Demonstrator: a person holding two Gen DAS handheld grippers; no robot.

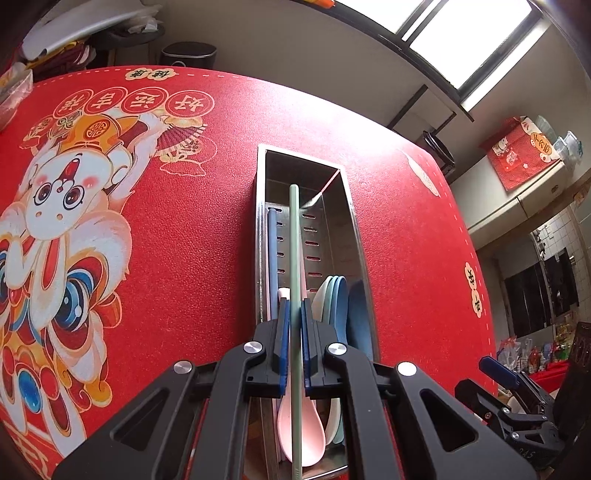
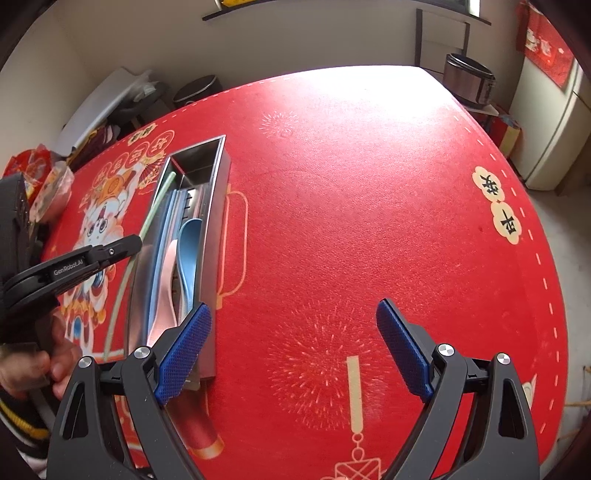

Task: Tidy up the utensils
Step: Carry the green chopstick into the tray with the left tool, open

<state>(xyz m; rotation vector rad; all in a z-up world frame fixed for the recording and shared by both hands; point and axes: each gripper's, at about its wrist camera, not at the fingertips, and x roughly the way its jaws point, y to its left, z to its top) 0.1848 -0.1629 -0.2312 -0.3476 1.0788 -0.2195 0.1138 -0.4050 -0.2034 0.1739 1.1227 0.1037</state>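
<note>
You have a slim pale-green chopstick (image 1: 294, 236) over the long steel utensil box (image 1: 352, 218), which holds pink and blue spoons (image 2: 186, 254). The box sits left of centre on the red festive tablecloth (image 2: 351, 184). Your left gripper (image 1: 294, 325) clamps the chopstick; your right gripper (image 2: 293, 347) gapes wide, empty.

A big table (image 2: 369, 184) fills the room. It has a red cloth with a white rabbit picture (image 1: 62, 206) and gold fireworks on it. Bright light shines on the far part of the table. Behind the table is a pale wall (image 1: 277, 40), and high above it is a window (image 1: 465, 33) full of daylight. A dark bin (image 1: 188, 55) sits on the floor behind the table. A wooden chair (image 2: 441, 37) and a shiny pot (image 2: 468, 81) stand past the table's far corner. A red poster (image 1: 517, 155) hangs off to the side.
</note>
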